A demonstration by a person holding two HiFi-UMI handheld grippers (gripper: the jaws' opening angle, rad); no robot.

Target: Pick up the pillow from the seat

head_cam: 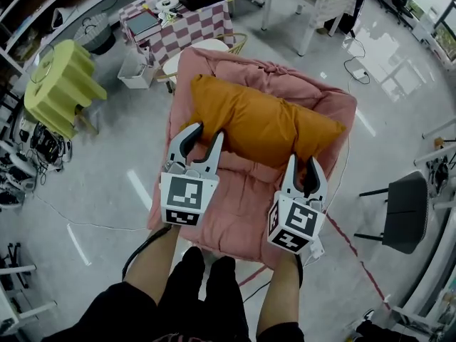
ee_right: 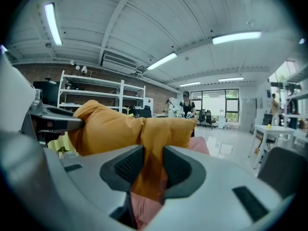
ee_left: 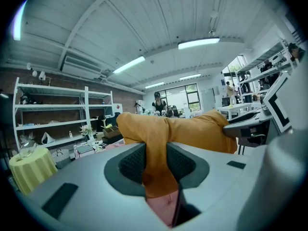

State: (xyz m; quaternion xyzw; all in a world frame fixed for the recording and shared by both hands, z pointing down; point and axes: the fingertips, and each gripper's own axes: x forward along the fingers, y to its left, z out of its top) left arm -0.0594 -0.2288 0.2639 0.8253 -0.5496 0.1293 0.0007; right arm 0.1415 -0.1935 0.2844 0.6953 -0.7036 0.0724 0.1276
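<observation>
The left gripper [head_cam: 205,137] pinches in its jaws the near edge of the mustard-orange fabric pillow [head_cam: 263,123], which sits over the pink padded seat [head_cam: 239,194]. The right gripper [head_cam: 303,165] pinches it likewise. The pillow's underside is hidden.

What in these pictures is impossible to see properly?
1. Head view: whatever supports the pink padded seat cushion, covered by the cushion itself.
2. Head view: whether the orange fabric pillow rests on it or hangs clear; from above no gap shows.
3. Head view: the pinched pillow edge, covered by the left claw and right claw.
4. Head view: items on the checked table, too small.
</observation>
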